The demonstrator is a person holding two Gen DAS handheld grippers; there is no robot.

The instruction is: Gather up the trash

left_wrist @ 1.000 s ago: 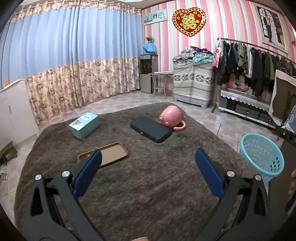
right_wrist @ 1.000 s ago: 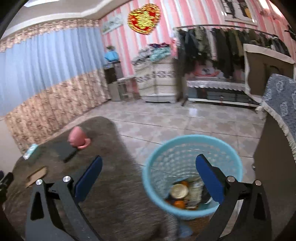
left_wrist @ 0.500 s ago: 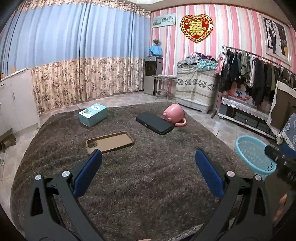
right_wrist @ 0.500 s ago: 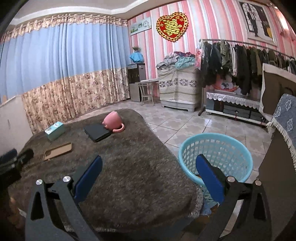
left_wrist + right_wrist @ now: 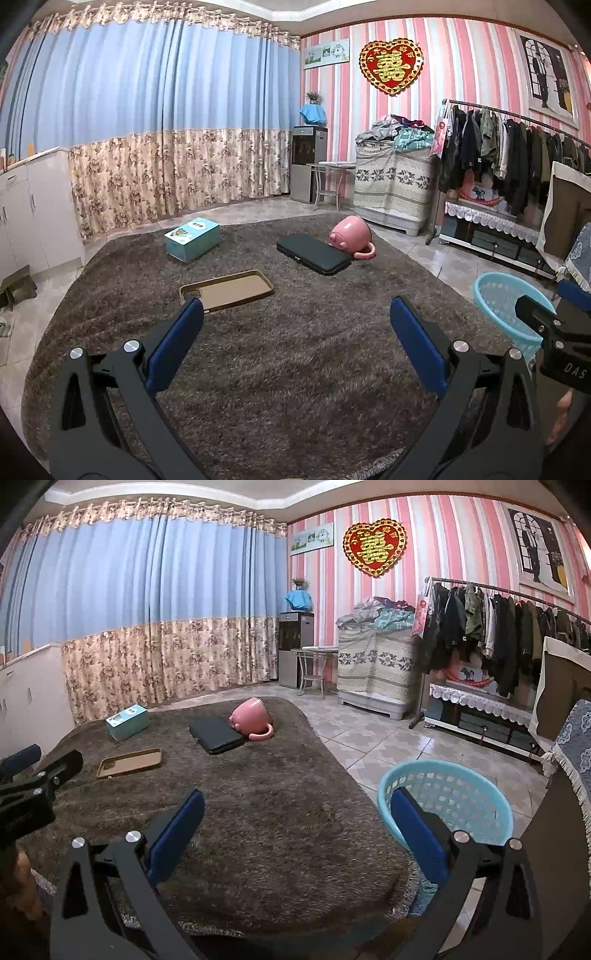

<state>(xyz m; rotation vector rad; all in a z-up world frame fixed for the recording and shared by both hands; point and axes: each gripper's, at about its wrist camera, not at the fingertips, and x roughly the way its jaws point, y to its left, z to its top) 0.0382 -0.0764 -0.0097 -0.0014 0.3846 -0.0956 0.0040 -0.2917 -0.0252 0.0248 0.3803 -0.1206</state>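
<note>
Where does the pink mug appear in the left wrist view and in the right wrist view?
Left wrist view: the pink mug lies on its side, right of centre, on the far part of the rug.
Right wrist view: it lies left of centre, near the rug's far edge.
Shared landmark: the black case touching the mug.

Both wrist views look low across the brown rug (image 5: 295, 350), sharing the blue basket (image 5: 461, 775).

The rug (image 5: 280, 354) is shaggy, rough brown pile on glossy floor tiles (image 5: 373, 746). The basket (image 5: 476, 794) is perforated light-blue plastic. The pink cup (image 5: 351, 234) looks smooth and shiny; the black case (image 5: 314, 253) matt. Each hand-held gripper has matt black arms with blue pads (image 5: 173, 350).
</note>
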